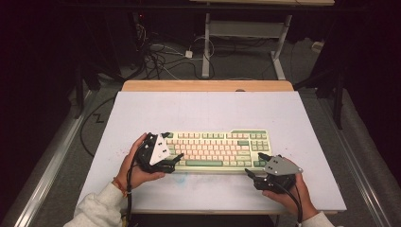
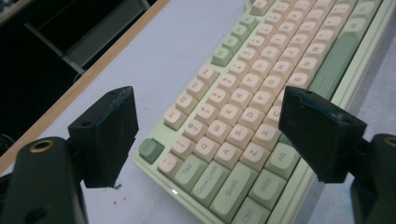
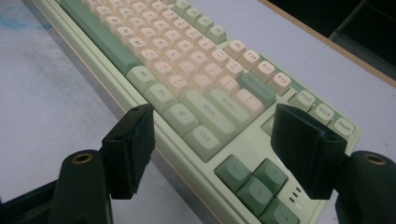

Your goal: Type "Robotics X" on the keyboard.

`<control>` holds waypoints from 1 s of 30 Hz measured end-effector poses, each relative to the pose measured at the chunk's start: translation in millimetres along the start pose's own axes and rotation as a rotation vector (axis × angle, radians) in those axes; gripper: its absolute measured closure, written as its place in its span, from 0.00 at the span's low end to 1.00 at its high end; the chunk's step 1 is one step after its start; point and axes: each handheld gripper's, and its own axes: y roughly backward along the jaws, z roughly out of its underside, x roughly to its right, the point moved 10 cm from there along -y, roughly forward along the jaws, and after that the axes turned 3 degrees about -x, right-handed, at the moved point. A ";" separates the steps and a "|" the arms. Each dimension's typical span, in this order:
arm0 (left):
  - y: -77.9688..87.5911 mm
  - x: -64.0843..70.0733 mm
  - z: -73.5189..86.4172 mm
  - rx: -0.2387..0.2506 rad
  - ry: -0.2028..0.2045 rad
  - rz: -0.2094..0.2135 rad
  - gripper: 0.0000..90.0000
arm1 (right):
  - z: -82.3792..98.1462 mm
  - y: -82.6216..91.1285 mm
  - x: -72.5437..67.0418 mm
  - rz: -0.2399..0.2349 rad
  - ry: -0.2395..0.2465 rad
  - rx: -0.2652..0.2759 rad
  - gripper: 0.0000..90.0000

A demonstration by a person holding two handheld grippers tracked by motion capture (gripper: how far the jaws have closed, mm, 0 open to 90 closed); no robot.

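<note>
Table (image 1: 142, 109): keyboard (image 1: 215, 149) legends readable close up.

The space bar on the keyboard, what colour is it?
Green; the space bar shows best in the right gripper view.

Dim lab or workshop, white worktable (image 1: 208, 111), tangled floor cables (image 1: 161, 59), metal desk frame (image 1: 246, 30)

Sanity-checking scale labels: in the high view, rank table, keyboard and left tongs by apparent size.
1. table
2. keyboard
3. left tongs, nearer the camera, yet plainly smallest
</note>
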 end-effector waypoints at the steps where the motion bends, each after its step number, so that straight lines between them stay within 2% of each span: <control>1: 1.0 -0.6 1.9 0.000 0.002 -0.003 0.21 | -0.2 0.2 0.3 0.002 -0.001 0.001 0.34; 5: 3.8 -1.8 10.6 -0.009 0.006 -0.009 0.23 | -0.3 0.3 1.1 0.005 -0.005 0.001 0.35; 12: 9.2 -4.2 24.2 -0.013 0.036 -0.023 0.23 | -0.7 1.2 4.0 0.015 -0.015 0.003 0.36; 18: 12.6 -4.6 39.1 -0.039 0.046 -0.036 0.23 | -0.1 1.6 5.2 0.016 -0.015 -0.001 0.38; 22: 14.9 -3.2 50.7 -0.062 0.045 -0.029 0.22 | -0.3 2.5 6.3 0.018 -0.023 -0.001 0.40; 25: 16.0 -2.2 58.2 -0.072 0.058 -0.021 0.22 | -0.5 3.0 7.7 0.021 -0.030 -0.001 0.41; 30: 18.4 1.7 68.5 -0.087 0.078 0.000 0.23 | -3.8 4.9 8.7 0.006 -0.053 0.016 0.50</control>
